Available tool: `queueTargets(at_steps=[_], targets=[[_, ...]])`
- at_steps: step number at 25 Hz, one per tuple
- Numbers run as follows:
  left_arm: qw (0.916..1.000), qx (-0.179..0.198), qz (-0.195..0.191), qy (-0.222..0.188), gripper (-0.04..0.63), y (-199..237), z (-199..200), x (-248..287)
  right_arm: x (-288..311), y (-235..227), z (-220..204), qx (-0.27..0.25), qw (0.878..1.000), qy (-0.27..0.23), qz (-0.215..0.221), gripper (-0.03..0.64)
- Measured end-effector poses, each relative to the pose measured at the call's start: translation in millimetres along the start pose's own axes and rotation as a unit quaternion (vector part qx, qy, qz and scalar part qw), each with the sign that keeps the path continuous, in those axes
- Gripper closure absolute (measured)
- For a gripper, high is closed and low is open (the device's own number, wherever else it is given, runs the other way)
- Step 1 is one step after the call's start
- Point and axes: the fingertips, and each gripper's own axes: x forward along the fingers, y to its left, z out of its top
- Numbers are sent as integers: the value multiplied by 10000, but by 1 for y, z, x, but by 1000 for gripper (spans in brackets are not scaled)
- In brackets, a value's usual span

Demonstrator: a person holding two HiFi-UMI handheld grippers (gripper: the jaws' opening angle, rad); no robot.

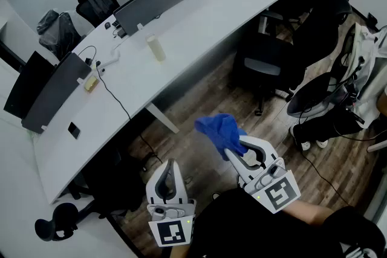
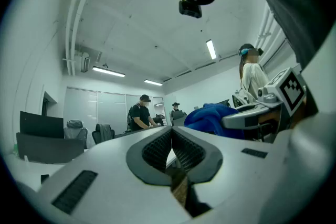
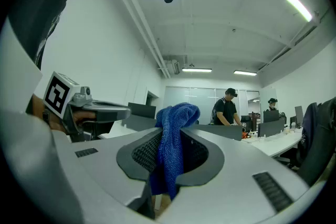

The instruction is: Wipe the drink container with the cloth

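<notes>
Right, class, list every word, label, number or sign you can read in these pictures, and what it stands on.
No readable text anywhere.
The left tongs' cube and the right tongs' cube: black-and-white square patterns only, no letters or numbers.
The drink container on the desk: any label is too small to read.

The cloth (image 1: 221, 132) is deep blue and nubby, bunched into a loose wad and pinched between the jaws of the right claw (image 3: 169, 150), its folds spilling past them. It hangs well off the white worktop (image 1: 199, 21). The drink container (image 1: 156, 48), a pale cream bottle, sits on that worktop near its middle.
</notes>
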Motion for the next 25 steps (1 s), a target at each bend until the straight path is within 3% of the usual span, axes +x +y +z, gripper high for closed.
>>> queueTargets(at_steps=[11, 19, 25], targets=[[9999, 65, 95, 125, 592, -7, -3, 6, -3, -14, 4, 166, 9995, -243, 61, 546], [9993, 102, 169, 315, 592, -21, -10, 13, -16, -35, -14, 346, 9994, -12, 70, 546], [9971, 172, 574, 470, 592, -24, -15, 9, -30, -60, -34, 443, 9987, 163, 171, 546]])
